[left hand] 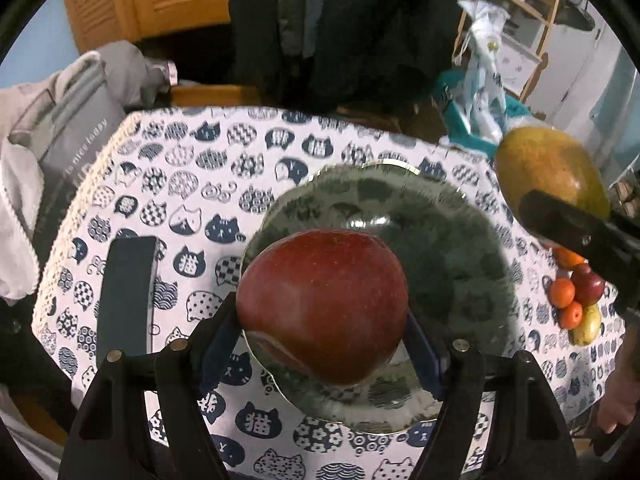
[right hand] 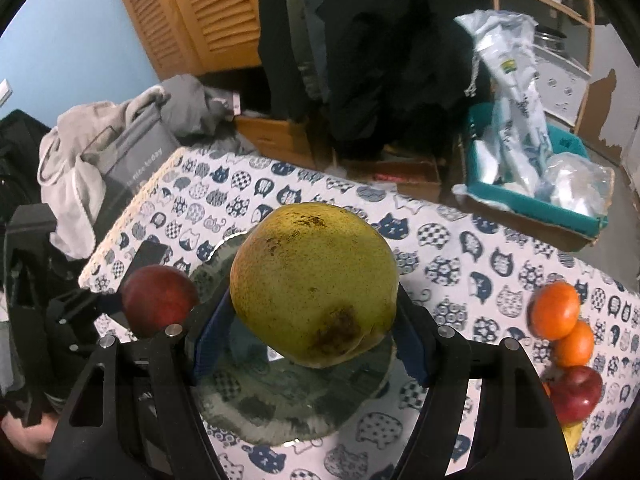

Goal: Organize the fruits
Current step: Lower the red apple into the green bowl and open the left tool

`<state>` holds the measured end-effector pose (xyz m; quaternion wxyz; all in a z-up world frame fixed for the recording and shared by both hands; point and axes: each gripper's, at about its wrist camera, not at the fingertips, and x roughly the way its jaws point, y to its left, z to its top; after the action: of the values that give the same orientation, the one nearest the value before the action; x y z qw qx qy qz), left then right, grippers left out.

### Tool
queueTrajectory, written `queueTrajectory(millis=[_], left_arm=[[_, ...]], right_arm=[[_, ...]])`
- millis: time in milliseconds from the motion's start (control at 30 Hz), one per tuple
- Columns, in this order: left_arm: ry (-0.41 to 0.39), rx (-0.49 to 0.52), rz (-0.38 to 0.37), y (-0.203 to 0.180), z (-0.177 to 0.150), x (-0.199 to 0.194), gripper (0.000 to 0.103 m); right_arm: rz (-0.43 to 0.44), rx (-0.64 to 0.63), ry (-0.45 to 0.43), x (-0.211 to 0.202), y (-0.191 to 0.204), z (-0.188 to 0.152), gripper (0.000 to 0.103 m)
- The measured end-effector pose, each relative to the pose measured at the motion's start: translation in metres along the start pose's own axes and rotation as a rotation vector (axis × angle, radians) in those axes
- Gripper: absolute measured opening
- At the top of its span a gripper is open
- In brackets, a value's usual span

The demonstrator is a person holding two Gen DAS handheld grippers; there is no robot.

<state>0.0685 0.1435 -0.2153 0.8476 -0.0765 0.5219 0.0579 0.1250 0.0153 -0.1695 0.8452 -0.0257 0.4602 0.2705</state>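
Note:
My left gripper [left hand: 322, 322] is shut on a red apple [left hand: 322, 304], which hangs just above the dark green plate [left hand: 448, 248]. My right gripper [right hand: 314, 320] is shut on a big yellow-green mango [right hand: 314, 284] over the same plate [right hand: 280, 404]. In the right wrist view the apple [right hand: 158, 300] and the left gripper [right hand: 120, 304] show at the left. From the left wrist view the mango [left hand: 552, 172] and a right gripper finger [left hand: 560, 228] appear at the upper right. Loose fruit lies on the cloth at the right: oranges [right hand: 554, 316], a red apple [right hand: 576, 394] and something yellow [left hand: 588, 324].
The table carries a cat-print cloth [left hand: 200, 184]. A dark phone-like slab [left hand: 126, 292] lies left of the plate. Grey clothing and a bag [right hand: 120, 148] pile up beyond the table's left end. A teal box with plastic packets [right hand: 532, 176] stands past the far right corner.

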Motion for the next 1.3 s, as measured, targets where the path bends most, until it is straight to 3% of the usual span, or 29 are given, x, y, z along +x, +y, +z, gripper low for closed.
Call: queueTrajectory(millis=[433,667,833,933,1067,1300], left_arm=[[0.153,-0.033,-0.02,0.009,-0.009,0.06,0.078],[0.184,0.01,0.0,-0.001,-0.013,0.07,0.078],[0.241,0.01,-0.025,-0.006,-0.015,0.081,0.078],[0.228,0.029,-0.017,-0.012,-0.016,0.079,0.078],[0.179,0.037,-0.014,-0.016,-0.011,0.066,0.091],[0.134,0.001,-0.029,0.0,-0.007,0.035,0.091]], right_arm=[[0.02,0.013,0.083,0.039,0.008,-0.009,0.073],[0.014,0.017,0.108,0.047,0.004,-0.016,0.073],[0.013,0.034,0.106,0.045,-0.001,-0.017,0.073],[0.011,0.047,0.105,0.045,-0.004,-0.016,0.073],[0.012,0.057,0.105,0.046,-0.007,-0.015,0.073],[0.016,0.069,0.132,0.055,-0.007,-0.013,0.073]])
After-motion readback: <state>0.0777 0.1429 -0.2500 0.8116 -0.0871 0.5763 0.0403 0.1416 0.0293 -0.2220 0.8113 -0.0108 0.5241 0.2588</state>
